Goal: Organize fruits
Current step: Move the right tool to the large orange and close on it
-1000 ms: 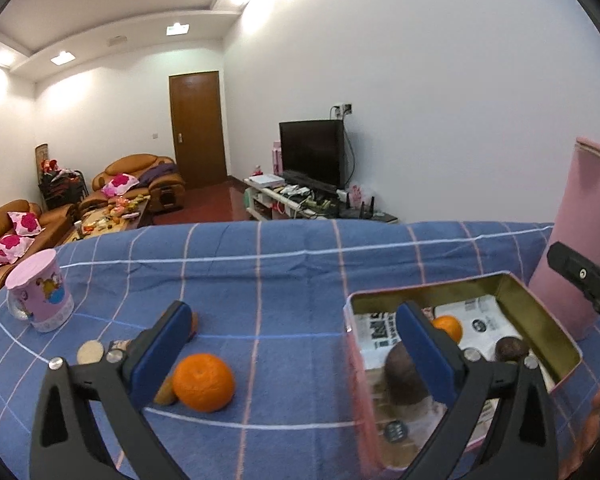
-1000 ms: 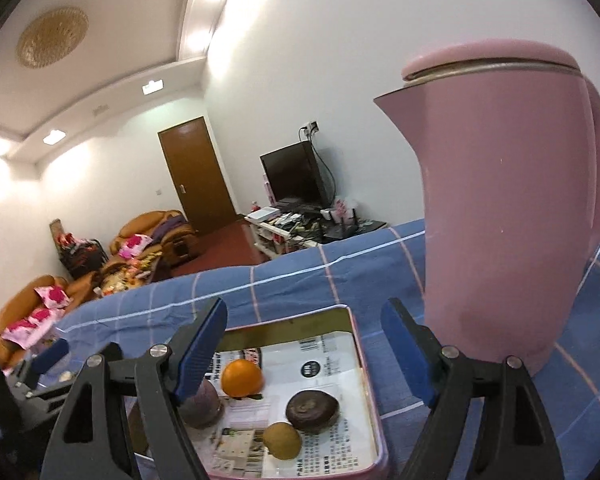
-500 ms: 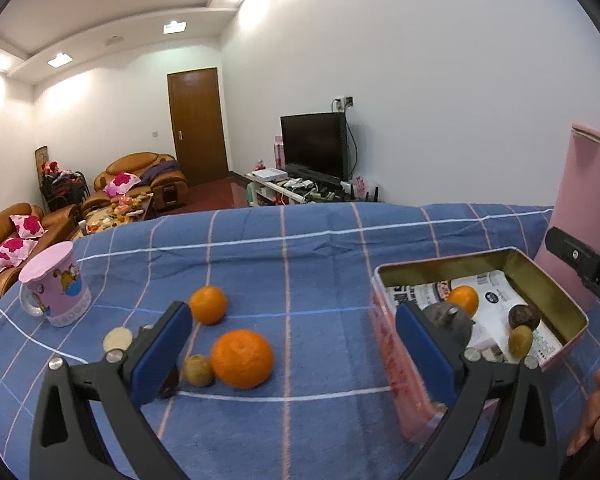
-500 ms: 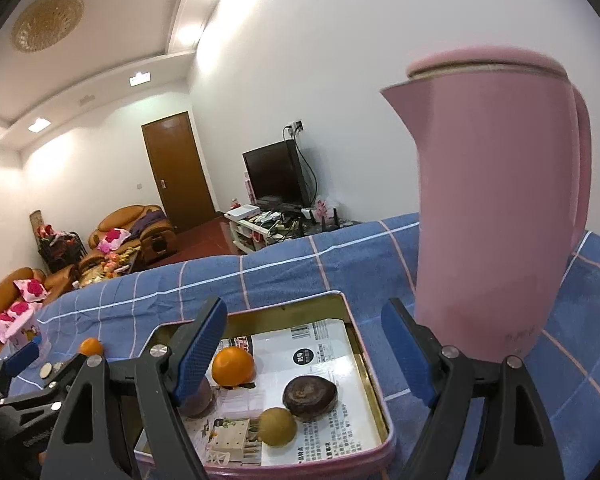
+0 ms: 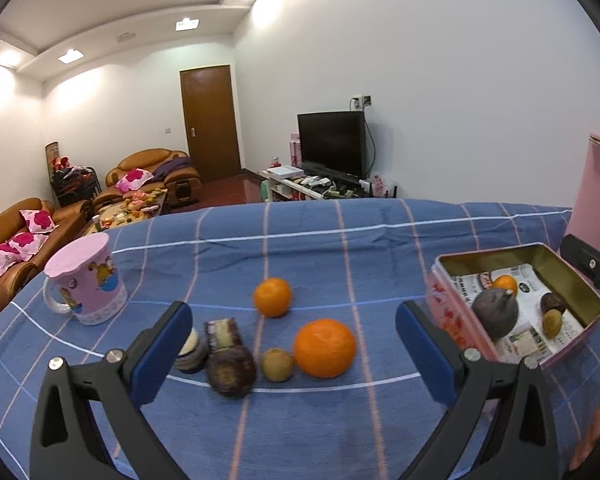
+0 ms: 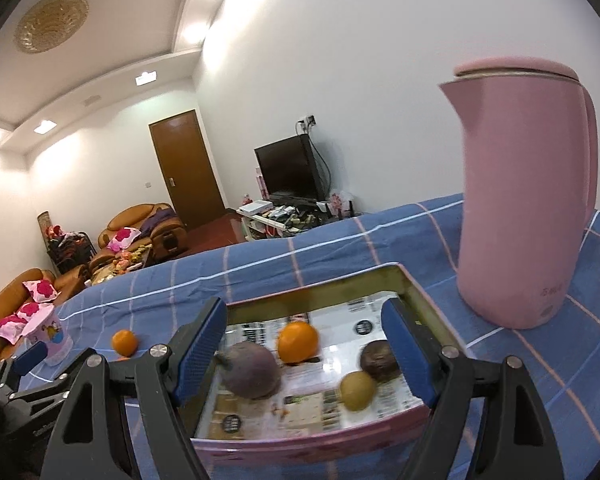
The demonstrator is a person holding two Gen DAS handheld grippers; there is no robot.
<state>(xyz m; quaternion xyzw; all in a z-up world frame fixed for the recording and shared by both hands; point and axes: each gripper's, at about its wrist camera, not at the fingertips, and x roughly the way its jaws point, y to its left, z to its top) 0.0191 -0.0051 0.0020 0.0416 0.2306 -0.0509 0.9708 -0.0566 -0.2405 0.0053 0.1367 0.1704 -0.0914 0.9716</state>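
Observation:
A pink tin box lined with printed paper holds a purple fruit, a small orange, a dark brown fruit and a kiwi. On the blue checked cloth lie a large orange, a smaller orange, a kiwi and a dark purple fruit. My left gripper hangs open over these loose fruits, holding nothing. My right gripper stands open above the box, empty.
A pink kettle stands right of the box. A pink cartoon mug sits at the left. A wrapped snack and a round biscuit-like piece lie near the loose fruits. The table's far edge borders the living room.
Both grippers pulled back and shifted left. The loose fruits slid toward the middle of the left view. The box and kettle moved right in both views. Neither pair of jaws changed.

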